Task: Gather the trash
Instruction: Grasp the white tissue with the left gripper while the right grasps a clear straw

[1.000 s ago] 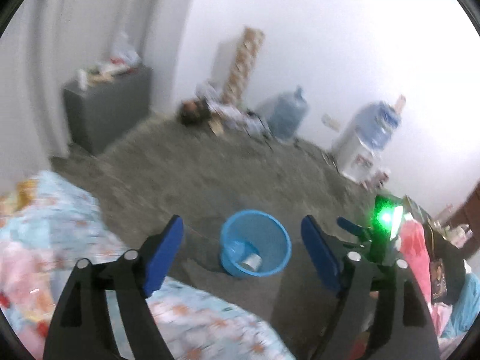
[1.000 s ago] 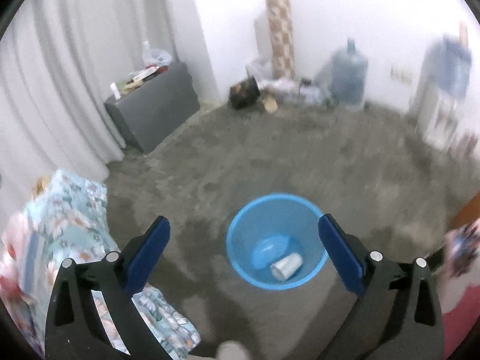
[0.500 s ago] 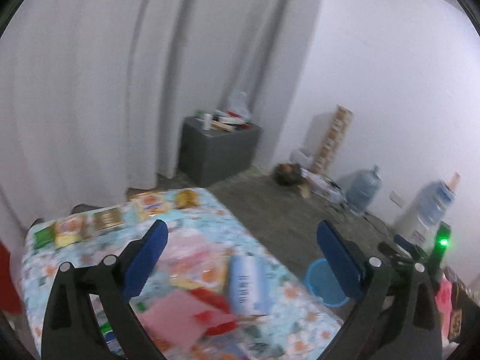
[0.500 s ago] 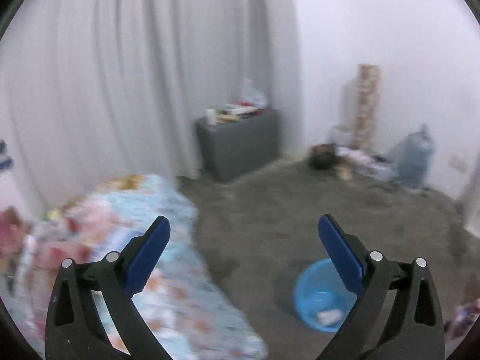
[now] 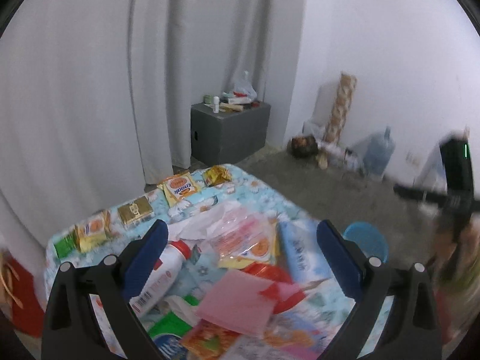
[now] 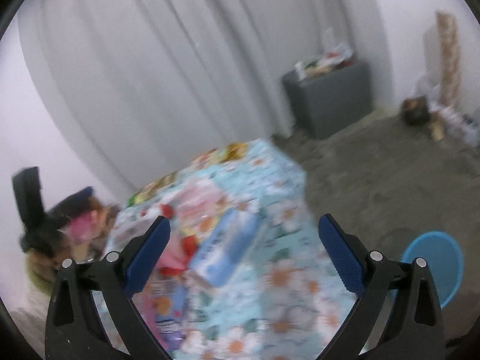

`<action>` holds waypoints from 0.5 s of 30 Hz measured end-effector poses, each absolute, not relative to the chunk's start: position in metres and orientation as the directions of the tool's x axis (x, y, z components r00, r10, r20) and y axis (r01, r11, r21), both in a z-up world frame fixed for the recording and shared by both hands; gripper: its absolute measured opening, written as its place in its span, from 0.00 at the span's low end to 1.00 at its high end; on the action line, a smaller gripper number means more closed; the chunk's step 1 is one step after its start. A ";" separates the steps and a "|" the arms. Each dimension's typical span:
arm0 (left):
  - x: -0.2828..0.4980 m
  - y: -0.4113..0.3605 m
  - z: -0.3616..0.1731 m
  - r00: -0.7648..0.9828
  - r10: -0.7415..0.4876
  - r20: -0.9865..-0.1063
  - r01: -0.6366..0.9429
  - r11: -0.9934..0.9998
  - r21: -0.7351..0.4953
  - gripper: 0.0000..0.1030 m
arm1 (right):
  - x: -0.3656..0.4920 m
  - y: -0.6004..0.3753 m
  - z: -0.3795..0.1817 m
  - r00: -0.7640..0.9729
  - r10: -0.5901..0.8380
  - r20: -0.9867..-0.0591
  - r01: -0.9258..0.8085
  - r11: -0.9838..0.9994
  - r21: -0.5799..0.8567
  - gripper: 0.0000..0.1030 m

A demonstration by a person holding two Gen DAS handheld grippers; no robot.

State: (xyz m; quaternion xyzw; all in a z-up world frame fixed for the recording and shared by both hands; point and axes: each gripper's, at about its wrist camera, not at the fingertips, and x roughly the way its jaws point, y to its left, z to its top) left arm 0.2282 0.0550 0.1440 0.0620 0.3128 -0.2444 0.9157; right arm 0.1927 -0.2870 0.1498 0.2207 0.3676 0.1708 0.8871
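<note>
A low table under a blue flowered cloth is littered with trash: a white bottle with a red cap, a pink paper sheet, a crumpled clear wrapper, a light-blue pack and snack packets along the far edge. My left gripper hovers over this pile, open, nothing between its fingers. My right gripper is open and empty too, above the blurred light-blue pack on the cloth. A blue bin stands on the floor right of the table, also the blue bin.
A grey cabinet with small items on top stands against the white curtain. A water jug, a patterned roll and clutter line the far wall. The other gripper's black body shows at right. Grey carpet lies between table and wall.
Both views swung left from the blue bin on the carpet to the cluttered table. The left jaws have widened a little. The bin now sits at the right edge of each view.
</note>
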 end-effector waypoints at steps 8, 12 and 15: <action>0.273 0.030 0.093 0.599 -0.304 -0.741 0.517 0.853 0.068 0.77 | 0.259 -0.236 0.139 0.462 0.640 -0.613 -0.208 0.751 0.627 0.79; 0.302 0.024 0.075 0.564 -0.267 -0.781 0.512 0.855 0.078 0.68 | 0.297 -0.209 0.126 0.347 0.687 -0.639 -0.207 0.720 0.662 0.72; 0.323 0.022 0.060 0.543 -0.218 -0.811 0.494 0.864 0.099 0.59 | 0.322 -0.195 0.112 0.286 0.695 -0.659 -0.176 0.714 0.677 0.68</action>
